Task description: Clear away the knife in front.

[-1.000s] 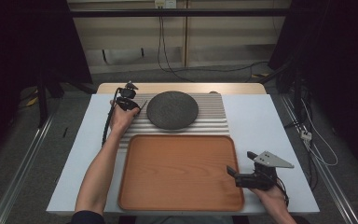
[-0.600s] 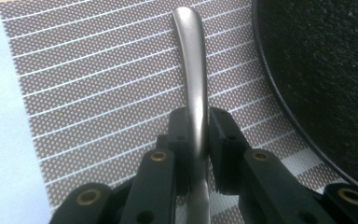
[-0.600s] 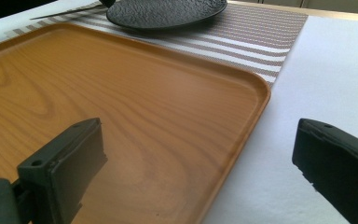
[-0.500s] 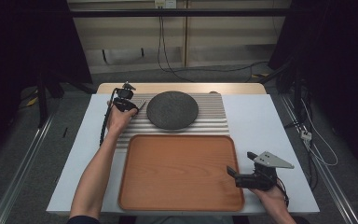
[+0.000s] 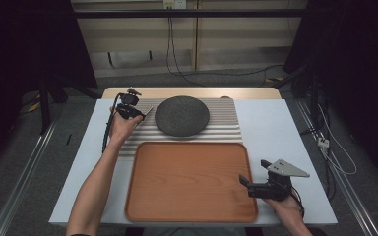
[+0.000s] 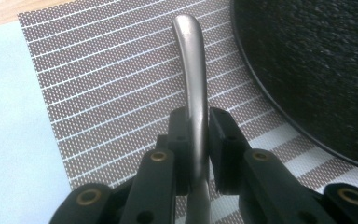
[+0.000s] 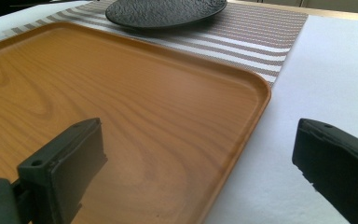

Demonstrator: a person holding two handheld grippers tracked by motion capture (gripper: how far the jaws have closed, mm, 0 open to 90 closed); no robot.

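Observation:
My left gripper (image 5: 139, 114) (image 6: 196, 126) is shut on the handle of a metal utensil (image 6: 192, 70). It holds the utensil over the far left part of a striped placemat (image 5: 224, 125) (image 6: 112, 84); the utensil's other end is hidden behind the jaws. A dark round plate (image 5: 182, 115) (image 6: 317, 70) (image 7: 165, 11) lies on the mat just right of that gripper. My right gripper (image 5: 244, 181) (image 7: 198, 149) stands open at the right rim of a wooden tray (image 5: 189, 182) (image 7: 121, 93), one jaw over the tray and the other over the white cover, with nothing between them.
The tray sits in front of the placemat on a white table cover (image 5: 275, 128) (image 7: 335, 70). A strip of bare wooden tabletop (image 5: 192, 92) shows behind the mat. Cables (image 5: 172, 44) hang at the back wall.
My left gripper with the utensil has shifted slightly left and toward the person, away from the plate. The right gripper has not moved.

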